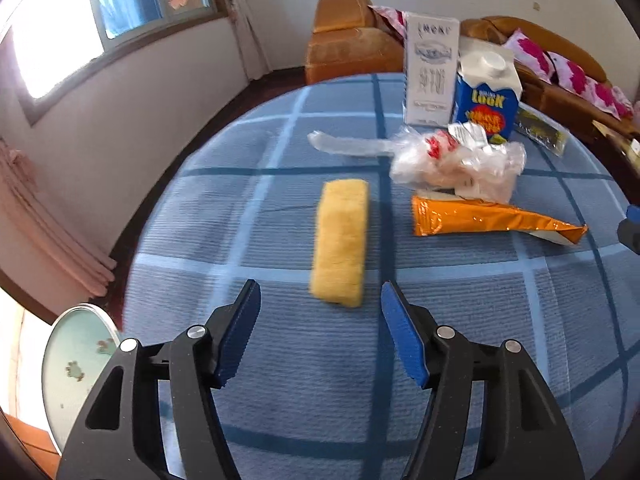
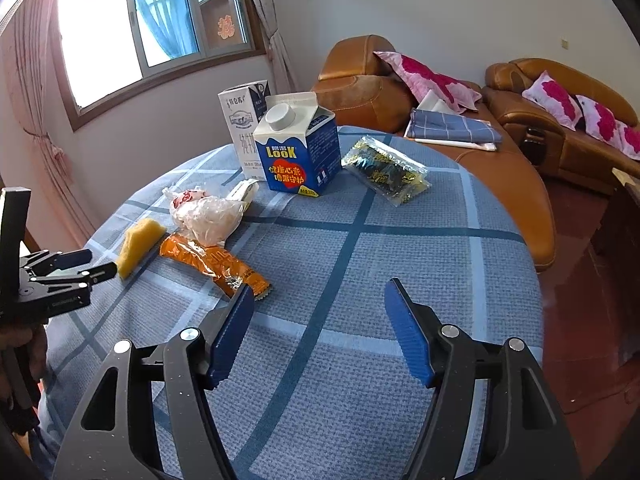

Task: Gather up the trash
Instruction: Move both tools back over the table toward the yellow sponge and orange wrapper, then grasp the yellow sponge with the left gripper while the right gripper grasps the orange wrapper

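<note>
Blue checked tablecloth [image 1: 280,360], yellow sponge [image 1: 340,240] just ahead of left gripper [image 1: 320,300] — released; right gripper [image 2: 320,300] released, empty

In the left wrist view the right gripper [image 1: 632,228] shows only as a dark and blue sliver cut by the right edge, so its jaws cannot be read there. The yellow sponge [image 1: 340,242] is smeared by blur. The crumpled plastic bag [image 1: 460,164] hides the near end of the orange wrapper [image 1: 488,220] and the foot of the blue Look carton [image 1: 486,108]. In the right wrist view the white milk carton [image 2: 242,120] stands partly behind that carton, and the left gripper [image 2: 96,266] is cropped at the left edge.
</note>
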